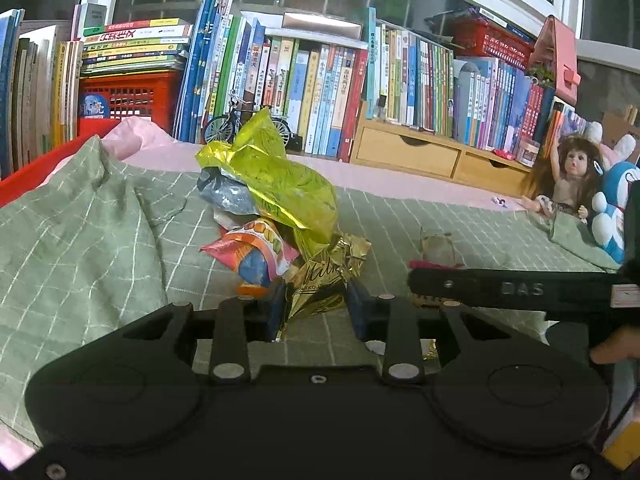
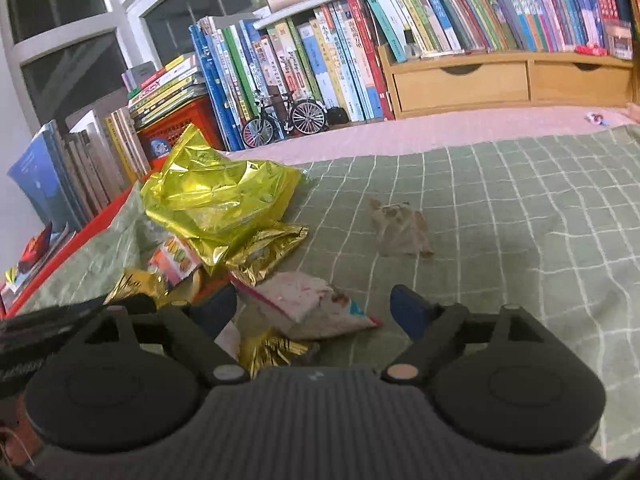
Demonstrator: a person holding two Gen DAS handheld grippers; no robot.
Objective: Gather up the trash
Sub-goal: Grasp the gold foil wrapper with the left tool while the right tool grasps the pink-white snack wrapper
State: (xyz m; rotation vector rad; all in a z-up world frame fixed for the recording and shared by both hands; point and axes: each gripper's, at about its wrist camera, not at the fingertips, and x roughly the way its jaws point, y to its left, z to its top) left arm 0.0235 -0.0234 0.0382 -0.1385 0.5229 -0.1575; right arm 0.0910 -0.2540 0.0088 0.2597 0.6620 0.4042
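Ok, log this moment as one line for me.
left gripper: shut on gold wrapper | right gripper: open over white-pink packet | crumpled brown wrapper: loose on green blanket

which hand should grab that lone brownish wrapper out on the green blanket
Right. The right tool is open with nothing clamped, and the brownish wrapper lies just ahead of it on the green checked blanket. The left tool is shut on a gold wrapper.
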